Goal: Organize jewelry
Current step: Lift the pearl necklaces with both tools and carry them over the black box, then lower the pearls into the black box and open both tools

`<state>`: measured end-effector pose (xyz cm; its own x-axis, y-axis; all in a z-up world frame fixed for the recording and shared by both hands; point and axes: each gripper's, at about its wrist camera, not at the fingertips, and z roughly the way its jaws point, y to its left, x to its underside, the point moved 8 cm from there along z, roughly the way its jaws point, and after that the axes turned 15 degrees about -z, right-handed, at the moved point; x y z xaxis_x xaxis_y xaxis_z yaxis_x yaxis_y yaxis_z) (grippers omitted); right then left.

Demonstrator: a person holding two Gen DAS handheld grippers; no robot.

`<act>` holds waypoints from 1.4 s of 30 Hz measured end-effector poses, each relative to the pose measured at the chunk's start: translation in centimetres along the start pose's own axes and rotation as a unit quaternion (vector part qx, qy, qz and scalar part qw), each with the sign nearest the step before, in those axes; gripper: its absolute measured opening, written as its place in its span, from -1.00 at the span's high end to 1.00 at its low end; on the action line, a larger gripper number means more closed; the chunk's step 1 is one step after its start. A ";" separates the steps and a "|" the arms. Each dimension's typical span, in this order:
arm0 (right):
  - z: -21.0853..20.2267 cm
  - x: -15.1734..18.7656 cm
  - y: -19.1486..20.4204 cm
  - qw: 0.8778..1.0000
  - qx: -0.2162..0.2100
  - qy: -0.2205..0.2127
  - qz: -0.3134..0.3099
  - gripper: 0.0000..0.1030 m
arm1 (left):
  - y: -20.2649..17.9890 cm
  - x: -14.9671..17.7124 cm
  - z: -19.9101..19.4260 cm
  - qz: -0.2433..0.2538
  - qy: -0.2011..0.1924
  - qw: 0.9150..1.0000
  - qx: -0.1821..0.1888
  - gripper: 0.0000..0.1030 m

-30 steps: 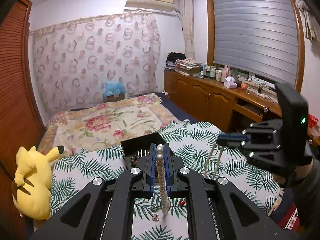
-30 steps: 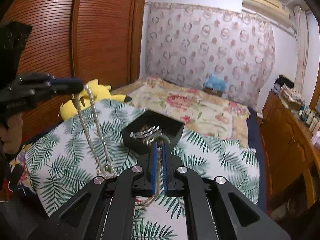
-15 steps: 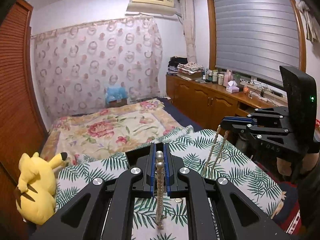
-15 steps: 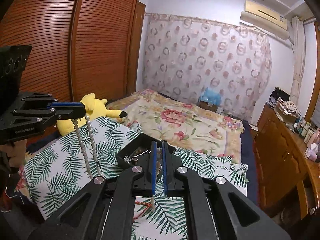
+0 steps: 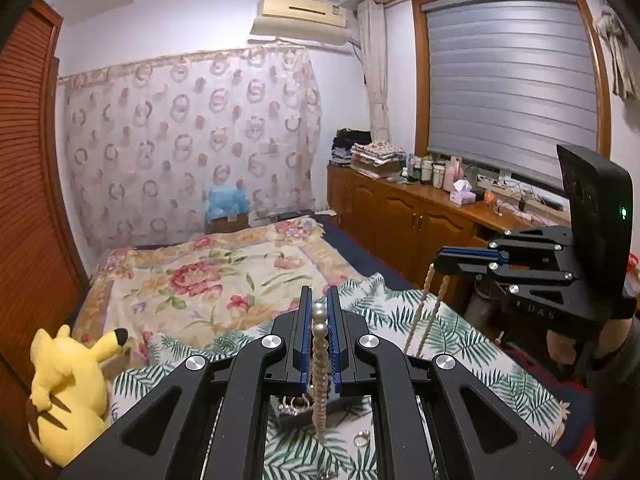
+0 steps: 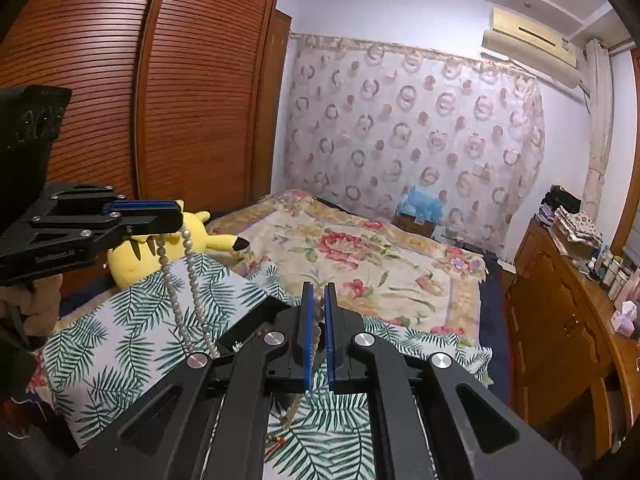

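Pearl necklace [image 5: 319, 344] between left gripper [image 5: 319, 312] fingers [image 5: 305, 320].

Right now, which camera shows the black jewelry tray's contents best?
The left wrist view: beneath its fingers the black tray shows silvery pieces inside. The right wrist view shows only the tray's outer wall and rim; the gripper hides its interior.
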<state>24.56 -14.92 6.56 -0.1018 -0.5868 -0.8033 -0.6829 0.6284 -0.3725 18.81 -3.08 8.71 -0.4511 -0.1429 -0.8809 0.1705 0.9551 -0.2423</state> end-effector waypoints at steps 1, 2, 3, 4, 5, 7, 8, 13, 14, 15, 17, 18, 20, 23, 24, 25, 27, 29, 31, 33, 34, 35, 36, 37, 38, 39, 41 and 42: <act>0.1 -0.3 -0.2 1.000 -0.002 -0.001 0.000 0.88 | 0.1 -0.5 0.2 -0.003 -0.001 1.000 0.002 0.87; 0.3 -0.5 -0.4 1.000 -0.004 -0.002 0.001 0.88 | 0.2 -0.9 0.4 -0.004 -0.003 1.000 0.003 0.87; 0.4 -0.8 -0.6 1.000 -0.005 -0.003 0.000 0.88 | 0.3 -1.4 0.6 -0.005 -0.004 1.000 0.004 0.87; 0.6 -1.1 -0.8 1.000 -0.006 -0.003 -0.002 0.88 | 0.3 -1.8 0.8 -0.005 -0.006 1.000 0.003 0.87; 0.7 -1.3 -1.0 1.000 -0.006 -0.004 -0.003 0.88 | 0.3 -2.0 0.9 -0.005 -0.006 1.000 0.003 0.87; 1.0 -2.1 -1.4 1.000 -0.007 -0.007 -0.005 0.88 | 0.5 -2.8 1.5 -0.006 -0.008 1.000 0.003 0.87; 1.1 -2.3 -1.6 1.000 -0.008 -0.008 -0.005 0.88 | 0.6 -3.0 1.7 -0.006 -0.008 1.000 0.003 0.87; 2.0 -3.8 -2.3 1.000 -0.012 -0.016 -0.010 0.88 | 1.1 -3.6 3.1 -0.006 -0.001 1.000 0.000 0.87; 2.1 -4.0 -2.4 1.000 -0.013 -0.016 -0.011 0.88 | 1.3 -3.6 3.5 -0.008 0.001 1.000 -0.001 0.87; 2.3 -4.2 -2.4 1.000 -0.014 -0.018 -0.012 0.88 | 1.5 -3.7 4.0 -0.010 0.004 1.000 -0.001 0.87; 2.8 -4.7 -2.7 1.000 -0.017 -0.020 -0.013 0.88 | 2.0 -3.6 4.9 -0.014 0.010 1.000 -0.002 0.87; 3.1 -4.8 -2.9 1.000 -0.019 -0.021 -0.011 0.88 | 2.2 -3.5 5.4 -0.016 0.013 1.000 -0.003 0.87; 3.6 -4.9 -3.0 0.999 -0.024 -0.021 -0.009 0.88 | 2.8 -3.0 6.4 -0.019 0.023 1.000 -0.006 0.87; 4.9 -4.6 -3.0 0.999 -0.034 -0.019 -0.006 0.88 | 3.6 -1.6 7.8 -0.024 0.041 0.999 -0.009 0.87; 5.1 -4.6 -2.9 0.999 -0.036 -0.018 -0.006 0.88 | 4.1 -0.8 8.4 -0.028 0.050 0.998 -0.010 0.87; 5.6 -4.4 -2.9 0.999 -0.040 -0.017 -0.005 0.88 | 4.5 -0.1 8.9 -0.032 0.057 0.998 -0.010 0.87; 6.4 -4.2 -2.8 0.999 -0.044 -0.015 -0.004 0.88 | 5.4 1.6 10.1 -0.039 0.076 0.996 -0.014 0.87; 7.1 -4.0 -2.9 0.999 -0.042 -0.014 -0.001 0.88 | 6.1 3.2 11.0 -0.046 0.094 0.994 -0.018 0.87; 8.1 -3.9 -3.0 0.999 -0.041 -0.011 0.001 0.88 | 6.7 5.1 12.1 -0.049 0.119 0.991 -0.021 0.87; 8.7 -3.9 -3.0 0.999 -0.043 -0.008 0.003 0.88 | 7.1 6.6 12.7 -0.051 0.133 0.989 -0.027 0.87; 9.1 -3.8 -3.0 0.999 -0.044 -0.007 0.001 0.88 | 7.4 7.2 12.8 -0.053 0.136 0.989 -0.030 0.87; 9.4 -3.8 -2.9 0.999 -0.045 -0.005 0.001 0.88 | 7.6 7.7 12.9 -0.054 0.141 0.988 -0.034 0.86; 9.7 -3.7 -2.8 0.999 -0.046 -0.003 0.000 0.88 | 7.9 8.2 12.9 -0.055 0.144 0.987 -0.036 0.86; 10.0 -3.6 -2.7 0.999 -0.047 -0.001 -0.001 0.88 | 8.2 8.6 12.9 -0.056 0.147 0.987 -0.039 0.86; 10.4 -3.4 -2.5 0.999 -0.047 0.002 -0.002 0.88 | 8.4 9.0 12.8 -0.056 0.149 0.986 -0.042 0.84; 10.8 -3.2 -2.4 0.999 -0.047 0.006 -0.002 0.88 | 8.6 9.3 12.7 -0.057 0.150 0.986 -0.044 0.81; 11.4 -2.7 -2.2 0.999 -0.051 0.013 0.000 0.88 | 9.1 9.8 12.3 -0.061 0.152 0.985 -0.049 0.72; 11.8 -2.3 -2.1 0.999 -0.052 0.017 0.000 0.88 | 9.2 10.0 12.1 -0.062 0.153 0.985 -0.051 0.71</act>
<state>34.71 -8.85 3.71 -0.1254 -0.6044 -0.7868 -0.7537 0.5737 -0.3206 26.45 1.08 -7.28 -0.7086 -0.1897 -0.6797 0.0166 0.9585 -0.2848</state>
